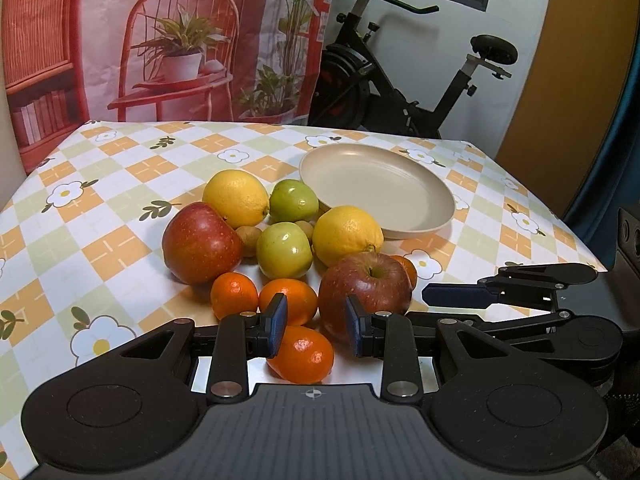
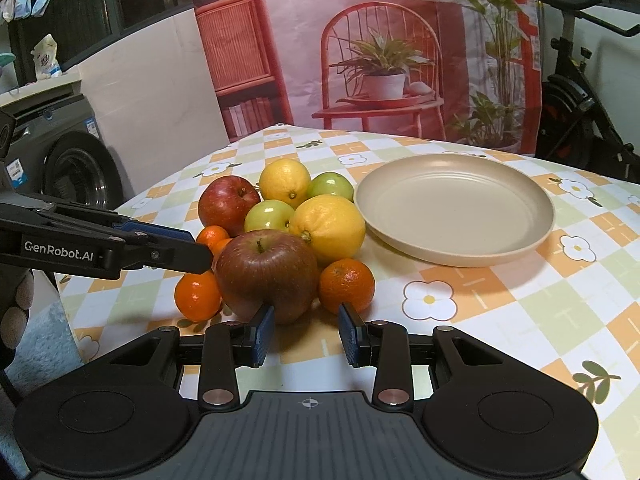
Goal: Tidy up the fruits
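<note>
Table [image 1: 120,160] — covered with a checked orange, green and white cloth printed with white flowers.

Round beige plate [image 2: 454,208] — nothing on it; it lies flat at the right of the fruit pile, its rim just beside the nearer yellow lemon [image 2: 328,228].

Fruit pile, all on the cloth, none on the plate:
- Dark red apple [image 2: 266,272], stem up, at the near edge of the pile.
- Second red apple [image 2: 228,204], behind and to the left.
- Farther yellow lemon [image 2: 285,182], at the back.
- Two green apples [image 2: 270,216], [image 2: 331,186], between the lemons.
- Small orange mandarins: one at the right of the dark red apple [image 2: 346,286], one at its left [image 2: 198,296], others tucked behind.
- Small brownish round fruits [image 1: 248,240] wedged mid-pile in the left wrist view; kind not clear.

Left gripper [image 1: 316,326] — black with blue pads, jaws narrow, nothing between them; a mandarin [image 1: 302,354] lies on the cloth below the gap.

Right gripper [image 2: 306,330] — same make, jaws narrow and holding nothing, tips just short of the dark red apple.

Background — printed backdrop with a red chair and potted plants [image 1: 180,52]; black exercise bike [image 1: 400,80].
</note>
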The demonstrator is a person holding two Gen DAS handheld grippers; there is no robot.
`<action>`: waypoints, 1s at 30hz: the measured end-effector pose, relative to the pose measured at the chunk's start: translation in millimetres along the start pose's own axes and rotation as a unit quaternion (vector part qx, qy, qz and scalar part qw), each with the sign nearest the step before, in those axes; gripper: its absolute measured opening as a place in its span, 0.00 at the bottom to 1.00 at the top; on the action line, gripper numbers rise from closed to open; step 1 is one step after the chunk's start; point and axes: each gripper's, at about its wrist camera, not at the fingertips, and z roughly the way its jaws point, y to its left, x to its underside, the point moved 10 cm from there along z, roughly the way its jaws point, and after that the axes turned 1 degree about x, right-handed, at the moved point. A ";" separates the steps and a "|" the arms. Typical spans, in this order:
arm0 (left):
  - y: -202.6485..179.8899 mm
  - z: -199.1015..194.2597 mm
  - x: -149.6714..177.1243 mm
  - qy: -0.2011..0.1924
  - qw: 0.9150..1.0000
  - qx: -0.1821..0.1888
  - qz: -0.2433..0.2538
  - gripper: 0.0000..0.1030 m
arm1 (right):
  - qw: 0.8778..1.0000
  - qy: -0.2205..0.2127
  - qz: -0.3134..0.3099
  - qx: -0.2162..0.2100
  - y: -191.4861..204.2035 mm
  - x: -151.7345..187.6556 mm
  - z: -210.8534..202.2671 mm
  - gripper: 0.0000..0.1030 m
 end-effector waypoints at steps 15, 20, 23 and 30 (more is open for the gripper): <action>9.1 -1.8 1.7 -0.002 1.000 -0.016 -0.006 0.32 | 1.000 -0.001 0.008 0.015 -5.1 0.4 1.4 0.32; 14.9 -5.2 7.2 0.003 1.000 -0.021 -0.008 0.32 | 1.000 -0.005 0.014 0.022 -10.2 -0.5 1.0 0.32; 16.3 -5.1 13.6 0.012 1.000 -0.023 -0.005 0.32 | 0.999 -0.007 0.019 0.025 -13.0 -1.3 0.2 0.32; 12.7 -3.1 18.2 0.019 1.000 -0.015 0.001 0.33 | 0.999 -0.008 0.021 0.027 -14.5 -1.1 -0.3 0.32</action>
